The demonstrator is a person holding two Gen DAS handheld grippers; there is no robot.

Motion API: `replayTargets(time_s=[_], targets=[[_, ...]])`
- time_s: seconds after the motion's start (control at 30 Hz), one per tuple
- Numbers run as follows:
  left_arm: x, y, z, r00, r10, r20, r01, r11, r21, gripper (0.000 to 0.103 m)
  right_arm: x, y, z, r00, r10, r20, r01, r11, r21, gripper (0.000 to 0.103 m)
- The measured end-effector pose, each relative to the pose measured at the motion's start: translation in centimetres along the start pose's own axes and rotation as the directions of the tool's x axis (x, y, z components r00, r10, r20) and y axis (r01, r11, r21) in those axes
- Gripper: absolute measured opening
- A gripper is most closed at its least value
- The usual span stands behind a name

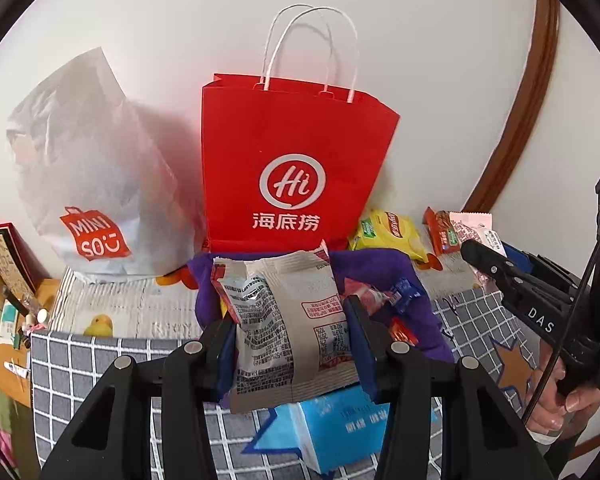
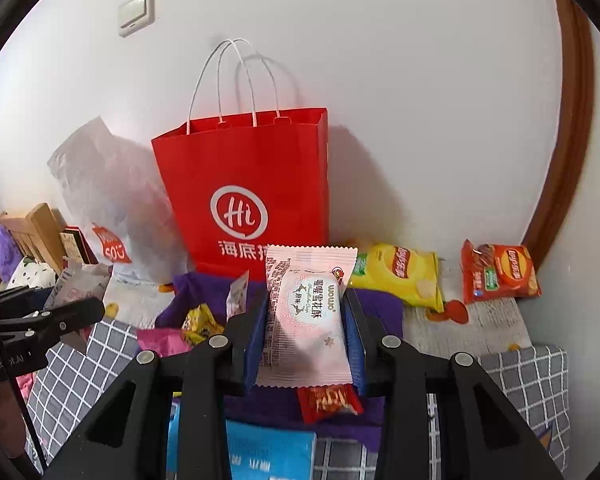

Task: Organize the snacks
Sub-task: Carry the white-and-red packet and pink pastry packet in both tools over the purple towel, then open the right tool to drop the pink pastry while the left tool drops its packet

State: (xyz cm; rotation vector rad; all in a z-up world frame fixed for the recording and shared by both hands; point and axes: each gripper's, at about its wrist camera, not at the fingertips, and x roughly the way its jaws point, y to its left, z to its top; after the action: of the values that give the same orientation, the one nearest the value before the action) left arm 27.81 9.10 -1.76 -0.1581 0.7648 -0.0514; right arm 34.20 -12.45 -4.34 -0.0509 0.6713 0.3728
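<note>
- Left gripper (image 1: 290, 334): jaws clamped on the sides of a grey snack packet (image 1: 288, 320). The packet's long axis runs up the picture, away from the camera; its torn-looking top edge points toward the red paper bag (image 1: 296, 160). The back panel faces the camera, with dense black print and red-framed tables, too small to read
- Right gripper (image 2: 306, 334): jaws clamped on a pink snack packet (image 2: 306, 316), held clear of the bed. Its long axis runs away from the camera, serrated ends front and back. The label reads "wowo" with Chinese characters, turned sideways
- Red paper bag: upright against the wall, white twisted handles pointing up, white "Hi" roundel with Chinese characters beneath
- White plastic bag (image 1: 92, 184): just beside the red bag, with a red "MINISO" logo
- Yellow Lay's chip bag (image 2: 400, 276) and red Lay's chip bag (image 2: 496, 272): lying flat on the bed (image 2: 516, 376) near the wall
- Purple cloth (image 1: 380, 268): spread below both grippers, carrying small wrapped snacks; a blue carton (image 1: 340, 428), possibly tissues, lies nearest the camera
</note>
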Motion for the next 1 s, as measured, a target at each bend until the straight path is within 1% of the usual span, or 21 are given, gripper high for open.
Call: replayTargets(time_s=[0.13,0.23,0.3,0.37,0.43,0.5,0.6,0.67,0.73,0.8,0.9,1.0], targets=[[1.4,1.1,0.8,1.000,0.005,0.003,-0.005,1.000,-0.016,0.046,1.8,-0.4,0.6,1.000,0.009,-0.001,-0.009,1.000,0.020,0.036],[2.9,2.3,1.1,1.000,0.003,-0.005,-0.003,0.999,-0.042,0.046,4.4,-1.0,-0.2,0.998,0.051,-0.047,-0.048,0.997,0.056,0.036],[4.2,2.9,1.3,1.000,-0.002,-0.028,0.001,0.999,-0.052,0.046,5.7,-1.4,-0.8,0.997,0.050,-0.066,-0.045,0.997,0.070,0.036],[5.2,3.2,1.5,0.999,0.000,-0.038,-0.002,0.999,-0.053,0.046,7.3,-1.8,-1.0,0.993,0.047,-0.109,-0.038,0.996,0.080,0.036],[6.0,3.4,1.7,0.999,-0.010,-0.040,0.007,0.998,-0.060,0.046,7.7,-2.2,-1.0,0.993,0.041,-0.109,-0.032,0.996,0.083,0.036],[6.9,3.6,1.7,0.998,-0.027,-0.048,0.024,0.997,-0.074,0.046,7.9,-2.5,-1.1,0.994,0.027,-0.106,-0.020,0.998,0.068,0.036],[8.6,3.5,1.2,0.996,-0.055,-0.070,0.049,0.995,-0.084,0.046,8.4,-3.0,-1.5,0.992,0.016,-0.127,-0.009,0.999,0.051,0.036],[10.0,3.3,0.7,0.993,-0.070,-0.096,0.061,0.994,-0.088,0.046,9.3,-3.3,-1.8,0.985,0.022,-0.170,-0.017,0.999,0.030,0.036],[11.1,3.0,0.3,0.989,-0.072,-0.131,0.062,0.995,-0.079,0.046,10.0,-3.4,-2.3,0.982,0.019,-0.188,-0.019,1.000,0.006,0.036],[11.9,2.8,0.0,0.986,-0.077,-0.147,0.066,0.995,-0.078,0.046,10.6,-3.3,-2.5,0.979,0.024,-0.203,-0.024,1.000,0.001,0.036],[12.4,2.7,-0.2,0.985,-0.079,-0.156,0.068,0.995,-0.073,0.046,11.4,-3.1,-3.0,0.973,0.039,-0.228,-0.040,0.999,-0.001,0.036],[12.8,2.9,-0.4,0.983,-0.084,-0.166,0.073,0.995,-0.074,0.046,12.0,-3.0,-3.3,0.969,0.029,-0.245,-0.034,0.999,-0.014,0.036]])
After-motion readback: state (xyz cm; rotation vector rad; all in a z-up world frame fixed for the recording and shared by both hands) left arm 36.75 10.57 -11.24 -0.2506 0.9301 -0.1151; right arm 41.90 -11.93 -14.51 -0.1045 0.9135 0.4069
